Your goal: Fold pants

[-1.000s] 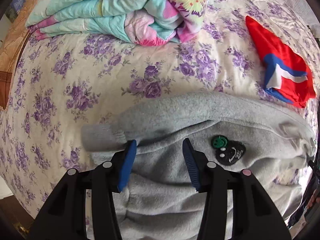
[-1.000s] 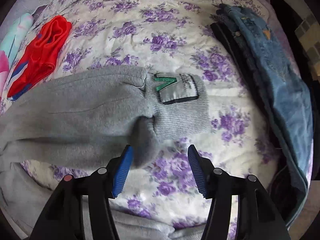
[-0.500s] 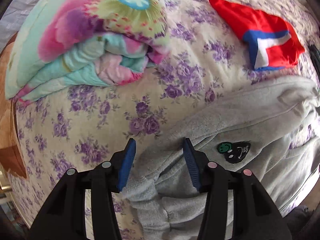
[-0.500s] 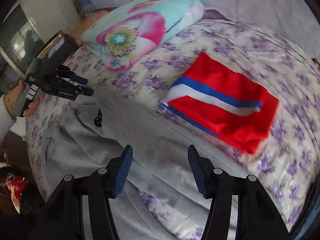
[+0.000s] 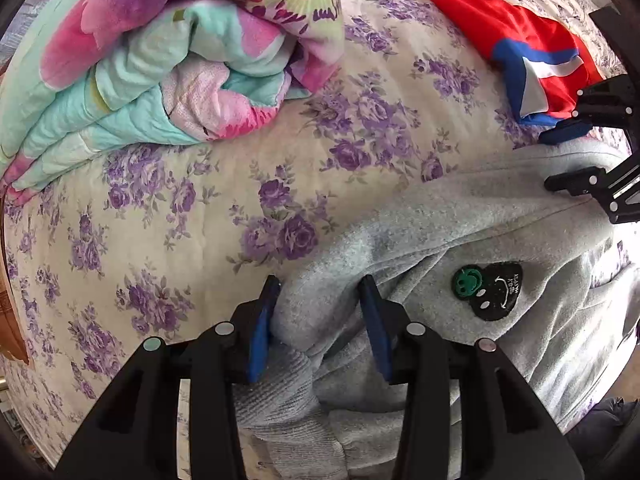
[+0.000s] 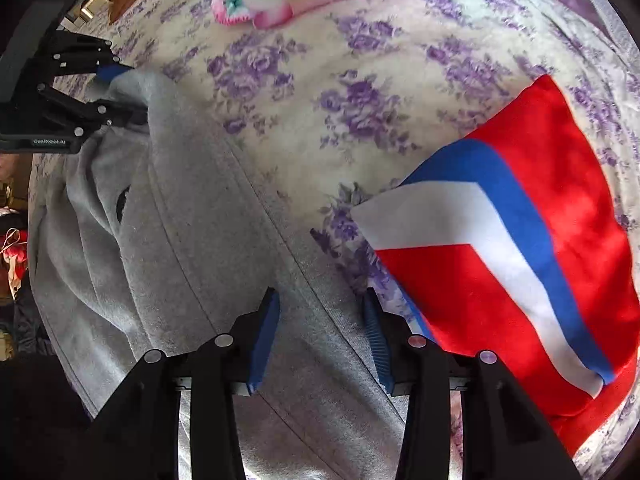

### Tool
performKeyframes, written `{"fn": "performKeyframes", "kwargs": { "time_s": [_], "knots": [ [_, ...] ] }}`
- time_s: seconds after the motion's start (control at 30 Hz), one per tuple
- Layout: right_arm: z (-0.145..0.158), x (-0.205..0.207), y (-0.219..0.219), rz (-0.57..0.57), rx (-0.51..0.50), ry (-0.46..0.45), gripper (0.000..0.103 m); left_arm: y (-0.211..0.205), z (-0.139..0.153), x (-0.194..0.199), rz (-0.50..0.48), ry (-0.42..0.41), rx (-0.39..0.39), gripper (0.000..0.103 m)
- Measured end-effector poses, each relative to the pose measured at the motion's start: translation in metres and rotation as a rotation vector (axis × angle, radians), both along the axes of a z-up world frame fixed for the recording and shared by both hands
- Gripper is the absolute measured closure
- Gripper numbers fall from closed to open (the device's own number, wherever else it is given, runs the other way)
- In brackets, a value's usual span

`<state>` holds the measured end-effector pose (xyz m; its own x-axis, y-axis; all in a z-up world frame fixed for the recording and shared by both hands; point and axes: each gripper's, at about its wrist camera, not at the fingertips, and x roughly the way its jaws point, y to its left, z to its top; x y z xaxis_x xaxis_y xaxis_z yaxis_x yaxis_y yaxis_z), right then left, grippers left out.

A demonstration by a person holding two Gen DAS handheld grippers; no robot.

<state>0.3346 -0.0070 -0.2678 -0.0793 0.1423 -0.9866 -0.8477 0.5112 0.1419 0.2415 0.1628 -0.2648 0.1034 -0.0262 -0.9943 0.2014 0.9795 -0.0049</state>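
Grey fleece pants lie on the flowered bed, with a black and green smiley patch. My left gripper is open, its blue pads on either side of a bunched fold at the pants' edge. It also shows in the right wrist view, astride the far corner of the pants. My right gripper is open, low over the pants' upper edge beside the red garment. It shows in the left wrist view at the far end of the pants.
A folded red, white and blue garment lies just right of my right gripper, also in the left wrist view. A folded pastel quilt sits at the head of the flowered sheet.
Both grippers have swung to the pants' long upper edge. The left one has come down around a fold at one end; the right one has dropped close to the fabric by the red garment.
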Motion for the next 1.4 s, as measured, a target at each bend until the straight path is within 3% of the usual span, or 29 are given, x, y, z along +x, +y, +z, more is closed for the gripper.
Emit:
{"fn": "performKeyframes", "kwargs": {
  "time_s": [0.07,0.1,0.2,0.3,0.37,0.4,0.47,0.53,0.6,0.73,0.87,0.93,1.03,1.2,1.27,1.33,1.4],
  "knots": [
    [-0.001,-0.007,0.001,0.023,-0.009,-0.006,0.097,0.000,0.000,0.002,0.002,0.003,-0.003,0.061],
    [0.006,-0.013,0.002,0.046,-0.010,-0.051,0.097,-0.001,0.001,0.002,0.002,0.004,0.000,0.061],
    [0.039,-0.020,0.001,0.052,0.006,-0.244,0.097,0.002,0.010,0.004,-0.014,-0.022,0.024,0.061],
    [0.045,0.001,-0.006,-0.044,0.039,-0.262,0.098,0.013,0.005,0.011,0.001,-0.021,0.049,0.060],
    [0.027,0.005,-0.001,-0.052,0.007,-0.265,0.097,0.019,-0.007,0.019,0.032,-0.001,0.071,0.050],
    [0.016,0.005,0.002,-0.056,-0.018,-0.276,0.097,0.021,-0.010,0.021,0.046,-0.006,0.093,0.039],
    [0.008,0.002,0.006,-0.076,-0.026,-0.289,0.096,0.028,-0.010,0.023,0.054,-0.001,0.099,0.035],
    [0.013,0.006,0.001,-0.124,-0.003,-0.239,0.094,0.038,-0.002,0.021,0.063,0.009,0.057,0.044],
    [0.023,0.007,-0.012,-0.172,0.031,-0.189,0.083,0.050,0.011,0.017,0.044,0.010,0.020,0.049],
    [0.072,-0.020,-0.041,-0.236,0.147,-0.208,0.075,0.062,0.028,0.016,-0.058,0.030,0.010,0.049],
    [0.105,-0.073,-0.078,-0.284,0.268,-0.194,0.069,0.060,0.022,0.029,-0.155,0.111,-0.054,0.048],
    [0.110,-0.099,-0.088,-0.308,0.285,-0.169,0.069,0.049,0.018,0.035,-0.218,0.137,-0.069,0.039],
    [0.106,-0.133,-0.113,-0.374,0.287,-0.116,0.069,0.047,0.020,0.044,-0.266,0.157,-0.155,0.039],
    [0.093,-0.173,-0.140,-0.472,0.227,-0.104,0.069,0.064,0.026,0.066,-0.227,0.121,-0.206,0.040],
    [0.091,-0.179,-0.147,-0.491,0.220,-0.100,0.069,0.061,0.036,0.075,-0.202,0.123,-0.211,0.045],
    [0.093,-0.177,-0.146,-0.483,0.235,-0.113,0.069,0.069,0.029,0.083,-0.175,0.162,-0.222,0.071],
    [0.103,-0.167,-0.140,-0.444,0.273,-0.135,0.069,0.076,0.016,0.077,-0.154,0.193,-0.235,0.084]
  ]
}}
